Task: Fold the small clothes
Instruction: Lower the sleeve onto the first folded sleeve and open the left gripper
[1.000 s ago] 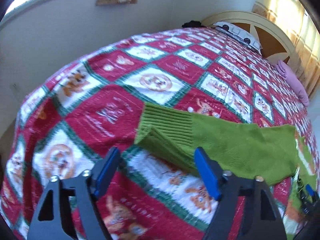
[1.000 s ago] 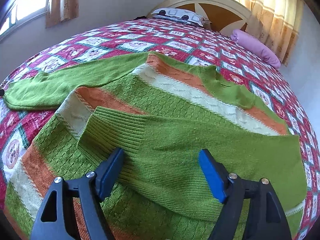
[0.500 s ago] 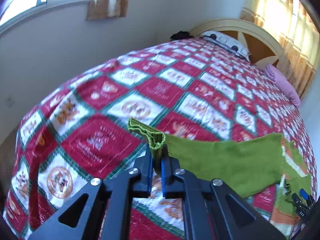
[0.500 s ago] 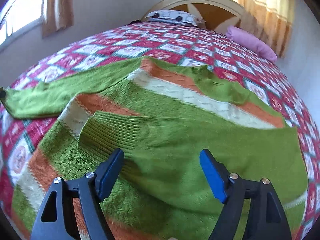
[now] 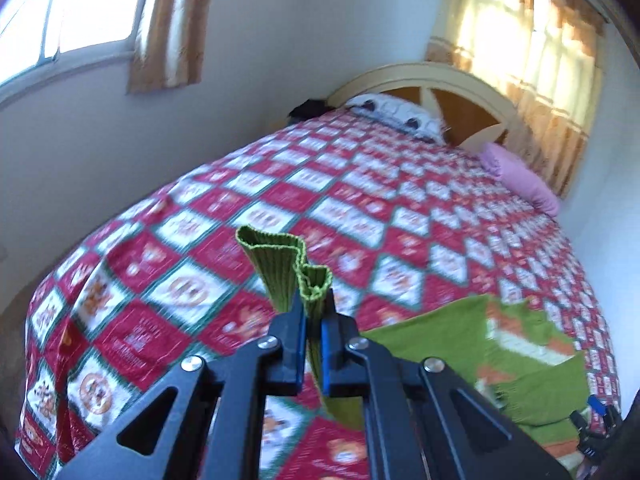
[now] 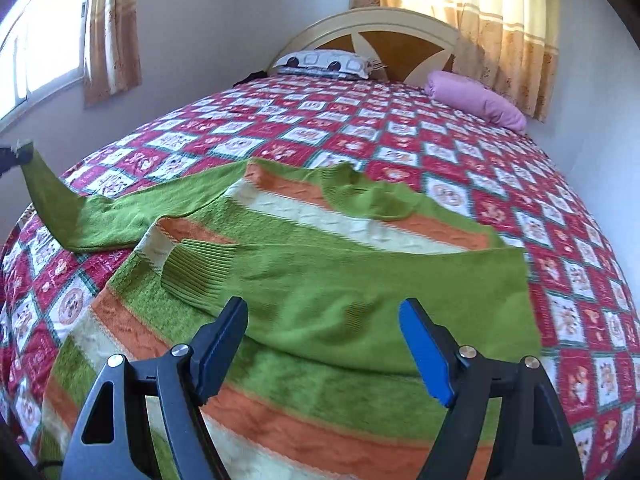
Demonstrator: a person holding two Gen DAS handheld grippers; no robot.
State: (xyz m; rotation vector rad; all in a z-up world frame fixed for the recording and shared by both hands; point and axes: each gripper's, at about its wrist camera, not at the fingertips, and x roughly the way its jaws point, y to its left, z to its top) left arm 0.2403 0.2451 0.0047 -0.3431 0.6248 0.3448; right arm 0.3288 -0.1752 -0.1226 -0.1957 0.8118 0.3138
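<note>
A green sweater with orange and cream stripes [image 6: 320,216] lies flat on the bed. One sleeve [image 6: 360,300] is folded across its body. My left gripper [image 5: 313,320] is shut on the ribbed cuff of the other sleeve [image 5: 280,264] and holds it up above the bed; that lifted sleeve [image 6: 48,196] rises at the far left of the right wrist view. The sweater body [image 5: 500,364] shows at the right of the left wrist view. My right gripper [image 6: 324,344] is open and empty, just above the folded sleeve.
The bed has a red, white and green patterned quilt [image 6: 400,128]. A patterned pillow [image 6: 324,64] and a pink pillow [image 6: 476,100] lie by the arched headboard [image 6: 380,36]. A wall with a window [image 5: 60,12] runs along the bed's left side.
My left gripper closed on the sleeve cuff and lifted it off the quilt. My right gripper stayed open over the folded sleeve, shifting only slightly.
</note>
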